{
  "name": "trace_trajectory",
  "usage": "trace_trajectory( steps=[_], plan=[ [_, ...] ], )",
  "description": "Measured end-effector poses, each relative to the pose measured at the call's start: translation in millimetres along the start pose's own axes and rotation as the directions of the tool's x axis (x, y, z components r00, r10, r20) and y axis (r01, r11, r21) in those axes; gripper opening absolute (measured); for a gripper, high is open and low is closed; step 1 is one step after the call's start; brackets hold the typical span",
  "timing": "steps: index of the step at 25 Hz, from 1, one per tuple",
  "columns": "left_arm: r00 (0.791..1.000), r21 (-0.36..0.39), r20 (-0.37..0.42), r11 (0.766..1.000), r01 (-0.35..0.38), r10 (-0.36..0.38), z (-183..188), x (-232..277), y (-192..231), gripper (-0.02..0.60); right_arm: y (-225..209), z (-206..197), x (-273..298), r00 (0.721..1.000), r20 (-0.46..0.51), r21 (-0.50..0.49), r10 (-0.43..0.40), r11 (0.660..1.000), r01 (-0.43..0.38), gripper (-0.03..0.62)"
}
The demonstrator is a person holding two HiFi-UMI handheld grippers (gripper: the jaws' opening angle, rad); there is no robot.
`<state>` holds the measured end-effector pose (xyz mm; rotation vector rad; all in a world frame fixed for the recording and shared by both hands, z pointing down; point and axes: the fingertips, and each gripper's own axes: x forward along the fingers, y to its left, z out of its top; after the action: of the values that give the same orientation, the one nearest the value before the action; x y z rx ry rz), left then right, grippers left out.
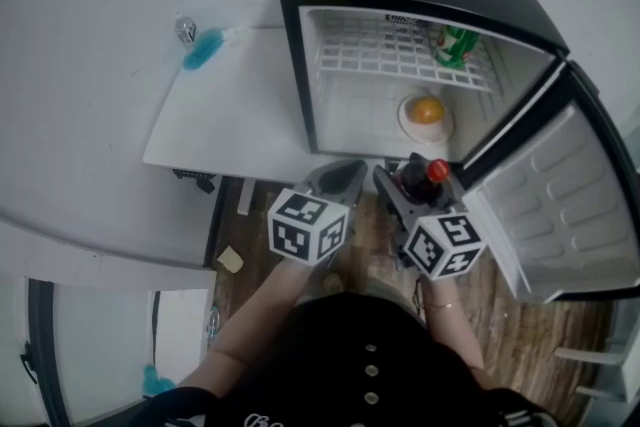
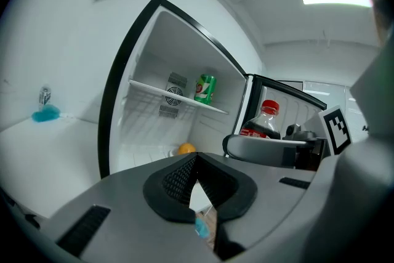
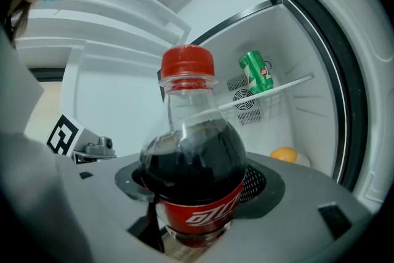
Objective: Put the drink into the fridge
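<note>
Gripping bottle (image 3: 194, 157), right tool (image 1: 418, 183), can (image 1: 455, 45) half-hidden

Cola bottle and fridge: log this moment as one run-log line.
right gripper: shut on cola bottle | left gripper: shut, empty | fridge: door open | cola bottle: upright, not yet inside | shelf: green can

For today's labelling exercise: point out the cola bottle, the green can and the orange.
cola bottle (image 3: 192, 172), right gripper view, on its dark, liquid-filled body.
green can (image 2: 205, 89), left gripper view, middle of its side.
orange (image 1: 426, 110), head view, on its top.
</note>
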<state>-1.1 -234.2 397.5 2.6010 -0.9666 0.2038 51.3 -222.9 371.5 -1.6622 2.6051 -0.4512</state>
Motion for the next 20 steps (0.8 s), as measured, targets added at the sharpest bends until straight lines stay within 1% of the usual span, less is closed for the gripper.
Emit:
trace_trajectory(
  steps=[10,20],
  plan=[
    [1.000,-0.022,0.000,1.000,0.009,-0.009,1.9,7.6,10.6,0.006,-8.8,-5.5,8.5,0.999,-0.026,-0.002,-0.019,1.000,0.019,0.325],
    [1.000,-0.045,-0.002,0.999,-0.008,0.008,-0.6,18.2,15.1,0.006,-16.1,-5.8,20.2,0.998,-0.062,-0.024,0.019,1.000,-0.020,0.325]
  ],
)
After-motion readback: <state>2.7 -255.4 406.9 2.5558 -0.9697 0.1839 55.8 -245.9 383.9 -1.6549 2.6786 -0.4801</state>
